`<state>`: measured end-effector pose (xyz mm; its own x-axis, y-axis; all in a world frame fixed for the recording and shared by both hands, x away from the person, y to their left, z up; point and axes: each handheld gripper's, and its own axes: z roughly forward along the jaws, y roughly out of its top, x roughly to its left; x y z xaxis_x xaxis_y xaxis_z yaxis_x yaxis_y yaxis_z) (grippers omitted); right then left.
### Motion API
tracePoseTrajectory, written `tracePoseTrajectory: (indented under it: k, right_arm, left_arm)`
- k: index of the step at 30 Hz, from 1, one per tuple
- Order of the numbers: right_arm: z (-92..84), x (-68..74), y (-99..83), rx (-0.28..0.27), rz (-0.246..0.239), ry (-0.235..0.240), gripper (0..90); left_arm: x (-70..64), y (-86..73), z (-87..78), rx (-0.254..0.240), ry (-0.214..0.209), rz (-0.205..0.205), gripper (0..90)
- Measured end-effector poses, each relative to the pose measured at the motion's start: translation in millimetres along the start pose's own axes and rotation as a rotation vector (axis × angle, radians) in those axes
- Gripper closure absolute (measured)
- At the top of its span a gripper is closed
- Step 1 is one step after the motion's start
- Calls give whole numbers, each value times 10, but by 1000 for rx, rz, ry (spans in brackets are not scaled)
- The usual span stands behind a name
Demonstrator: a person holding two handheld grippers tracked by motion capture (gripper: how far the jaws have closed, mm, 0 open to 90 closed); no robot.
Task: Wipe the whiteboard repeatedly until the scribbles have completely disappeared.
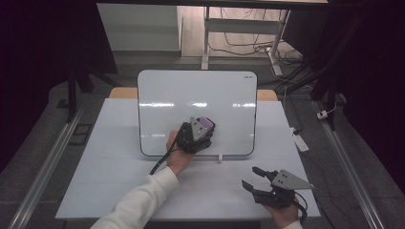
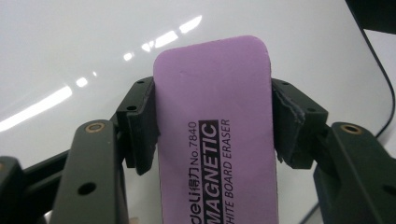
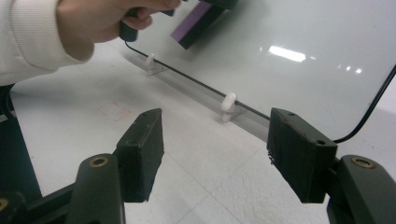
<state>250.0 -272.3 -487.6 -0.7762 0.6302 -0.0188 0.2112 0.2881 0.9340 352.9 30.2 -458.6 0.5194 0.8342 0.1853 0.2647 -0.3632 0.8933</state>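
Note:
A purple magnetic whiteboard eraser (image 2: 215,135) is clamped between the jaws of my left gripper (image 1: 203,129); its printed face points at the camera. The eraser (image 1: 207,123) is held against the lower middle of a white whiteboard (image 1: 191,95) that leans upright on the table. From the right gripper view the eraser (image 3: 194,21) shows a purple top and a dark underside close to the board. My right gripper (image 1: 253,177) hovers over the table's front right, jaws wide apart with nothing between them, and its own view (image 3: 215,154) looks toward the board's bottom edge.
The board (image 3: 303,60) rests in small white clip stands (image 3: 228,103) on a white table (image 1: 110,162). Faint red marks (image 3: 114,111) lie on the tabletop near the board. A white power strip (image 1: 301,141) hangs at the table's right edge. Desk legs and cables (image 1: 248,45) stand behind.

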Motion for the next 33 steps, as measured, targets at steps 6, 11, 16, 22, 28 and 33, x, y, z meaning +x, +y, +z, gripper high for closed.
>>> tracePoseTrajectory:
  k: [6,11,16,22,28,33]
  right_arm:
    - [62,22,33,2,-6,7,356]
    - [148,49,79,15,-13,13,356]
    - [225,71,98,23,-14,25,355]
    - [284,76,103,30,-16,39,354]
    - [402,97,122,40,-16,59,353]
    - [503,174,180,47,-30,80,348]
  left_arm:
    - [137,-87,-277,-16,-25,-49,393]
    - [242,-162,-485,-18,-69,-87,393]
    - [293,-233,-668,-21,-117,-85,393]
    - [329,-313,-810,-21,-157,-89,392]
    - [357,-364,-833,-19,-200,-100,392]
    - [338,-374,-809,-9,-221,-109,392]
